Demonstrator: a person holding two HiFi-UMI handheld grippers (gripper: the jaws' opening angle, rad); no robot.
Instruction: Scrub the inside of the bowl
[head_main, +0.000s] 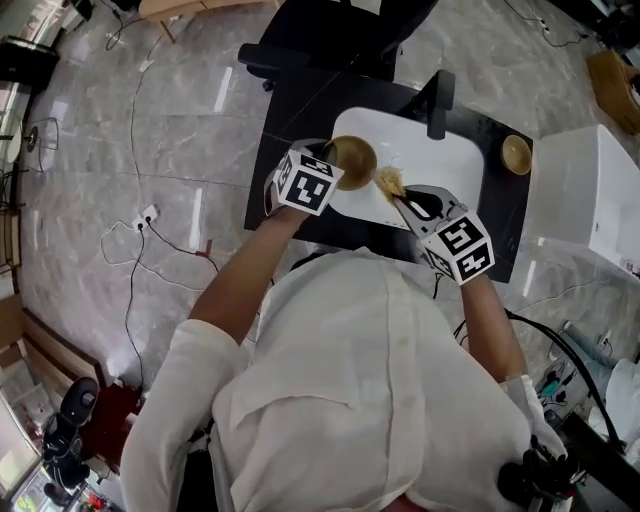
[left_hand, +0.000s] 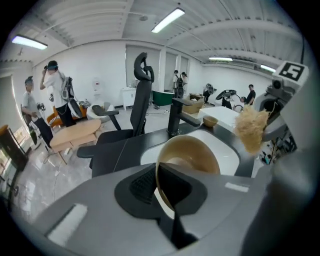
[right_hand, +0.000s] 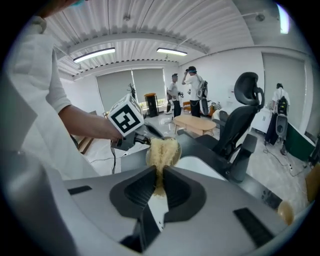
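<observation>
The left gripper (left_hand: 159, 175) has its jaws almost together. They pinch the near wall of the bowl (left_hand: 192, 155) at the rim, one pad inside and one outside. The bowl hangs tilted in that edge grip above the sink (head_main: 445, 160), its mouth turned toward the right gripper (right_hand: 159, 172). That gripper's jaws are closed on the lower end of the scrubber (right_hand: 161, 147), whose pale frayed fibres stick out past the tips toward the bowl. The scrubber sits just beside the bowl's mouth; whether it touches yet cannot be told. The weakest point is probably the left grip. It is a narrow pinch on a smooth curved wall, so a firm push from the scrubber against the far side would lever the bowl about the pads. The bowl could then swing or slip free and drop into the sink. The scrubber is likely soft and is held only by one end. Dragged hard around the inside, it may fold over or pull out of the jaws. If it folds, the hard fingertips could strike the bowl instead of the fibres. The faucet (head_main: 438, 105) stands close behind, and a wide scrubbing sweep or a swinging bowl could knock it. A second bowl (head_main: 516, 153) on the counter (head_main: 500, 240) lies well apart and seems out of harm's way.
</observation>
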